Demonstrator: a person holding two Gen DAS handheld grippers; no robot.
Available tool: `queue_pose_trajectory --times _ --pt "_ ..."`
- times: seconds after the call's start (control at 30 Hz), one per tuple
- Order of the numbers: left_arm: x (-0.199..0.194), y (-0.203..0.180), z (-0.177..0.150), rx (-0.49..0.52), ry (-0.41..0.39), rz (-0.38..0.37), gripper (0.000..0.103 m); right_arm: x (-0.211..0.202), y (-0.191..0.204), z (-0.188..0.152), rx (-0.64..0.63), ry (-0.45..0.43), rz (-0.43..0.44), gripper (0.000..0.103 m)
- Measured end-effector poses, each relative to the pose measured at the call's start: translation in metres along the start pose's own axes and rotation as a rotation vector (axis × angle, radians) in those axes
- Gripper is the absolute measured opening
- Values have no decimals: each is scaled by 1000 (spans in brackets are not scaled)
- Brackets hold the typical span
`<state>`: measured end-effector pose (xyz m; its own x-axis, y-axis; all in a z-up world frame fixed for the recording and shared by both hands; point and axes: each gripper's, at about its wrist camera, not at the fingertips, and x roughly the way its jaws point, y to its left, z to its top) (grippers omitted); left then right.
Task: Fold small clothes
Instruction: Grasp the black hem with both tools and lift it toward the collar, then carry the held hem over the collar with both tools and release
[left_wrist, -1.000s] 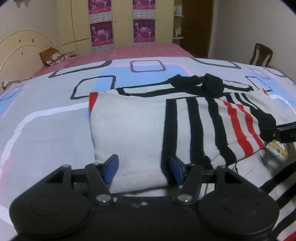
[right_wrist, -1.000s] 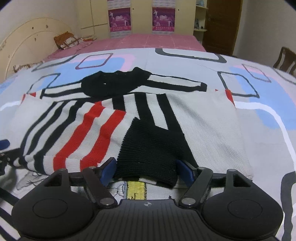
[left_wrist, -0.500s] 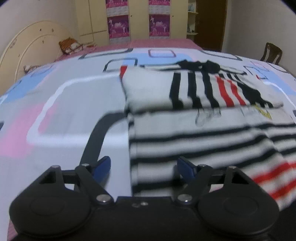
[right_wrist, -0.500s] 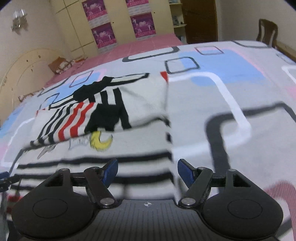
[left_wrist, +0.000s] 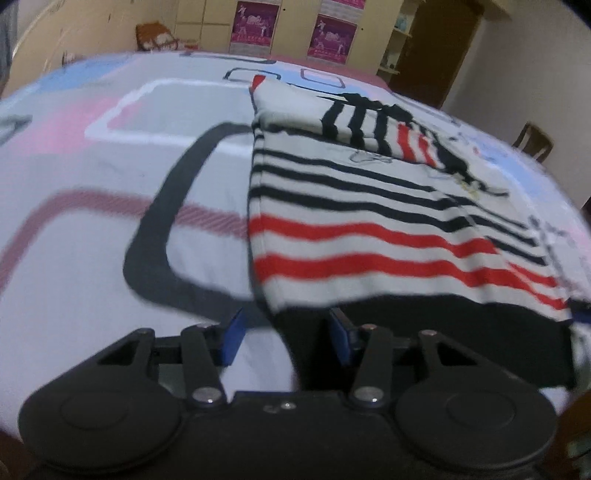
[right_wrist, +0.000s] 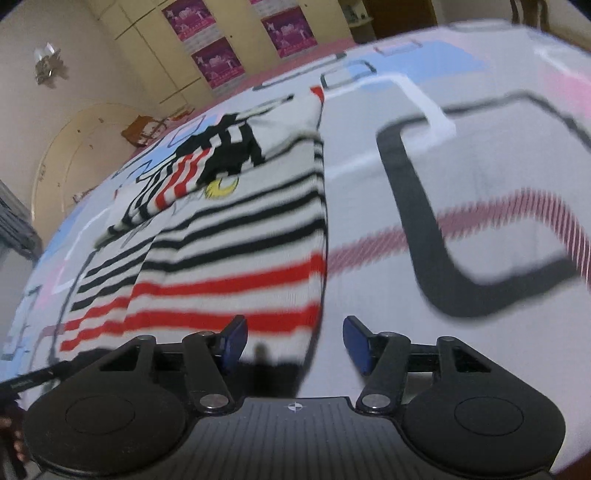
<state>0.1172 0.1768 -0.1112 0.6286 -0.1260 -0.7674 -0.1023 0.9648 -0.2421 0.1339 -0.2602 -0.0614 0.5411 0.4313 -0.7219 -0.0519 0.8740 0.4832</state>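
Note:
A white knit sweater (left_wrist: 369, 206) with black and red stripes lies flat on the bed, its sleeves folded in over the far end. Its black hem band (left_wrist: 424, 332) runs along the near edge. My left gripper (left_wrist: 286, 338) sits at the hem's left corner. Its jaws are closing, with the black corner between them, and the left pad stands off the cloth. In the right wrist view the sweater (right_wrist: 240, 236) ends at its right corner. My right gripper (right_wrist: 295, 341) is there, its jaws closing around that corner, and the right pad is clear of the cloth.
A patterned bedspread (left_wrist: 110, 221) covers the whole bed, with bare spread to the left and right of the sweater. A cream headboard (right_wrist: 74, 147), wardrobe doors with purple posters (left_wrist: 332, 33) and a wooden chair (left_wrist: 532, 142) stand beyond.
Both grippers have pulled back from the folded sleeves at the far end to the near hem, and their jaws have narrowed. The sweater has not moved.

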Motion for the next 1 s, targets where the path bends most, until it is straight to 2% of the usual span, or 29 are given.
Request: queue_pose_trajectory --times 0.1,0.17,0.23,0.33,0.37,0.4,0.43,0.53,0.6,0.67,0.77,0.8,0.83,0.87,0.9,1.0 --pt "-7 7 -9 -65 6 -89 44 -8 -8 -18 61 16 60 58" --pt "-9 14 -15 -124 17 -154 35 -13 -9 -29 90 23 105 58" --pt "-9 21 -23 -184 26 -234 35 -17 -9 -36 111 28 143 58" --pt "-4 25 -27 -238 18 -297 35 -15 -6 -43 136 39 195 57" --pt "1 29 -27 -265 15 -324 34 -14 -5 -43 142 37 206 52" --pt "5 32 -26 -296 13 -351 33 -12 -6 -41 157 37 225 39" --pt "11 36 -24 -327 11 -385 33 -9 -8 -40 180 43 236 35" --pt "21 44 -25 -393 14 -455 29 -3 -18 -39 241 46 267 34" --pt "20 42 -30 -393 25 -500 29 -5 -19 -41 248 51 299 34" --pt "20 38 -33 -366 42 -517 30 -7 -17 -46 235 67 340 34" --pt "25 33 -28 -361 44 -513 29 -2 -15 -44 243 60 347 34" --pt "28 32 -25 -360 40 -508 28 0 -15 -41 250 53 348 26" --pt "29 29 -21 -354 35 -496 21 1 -14 -38 251 48 344 16" --pt "29 28 -19 -351 28 -477 5 3 -13 -36 245 52 331 7" --pt "26 27 -17 -355 6 -469 7 2 -12 -32 235 43 317 5" --pt "2 30 -16 -353 -121 -519 7 -18 -9 -26 203 -38 358 5"
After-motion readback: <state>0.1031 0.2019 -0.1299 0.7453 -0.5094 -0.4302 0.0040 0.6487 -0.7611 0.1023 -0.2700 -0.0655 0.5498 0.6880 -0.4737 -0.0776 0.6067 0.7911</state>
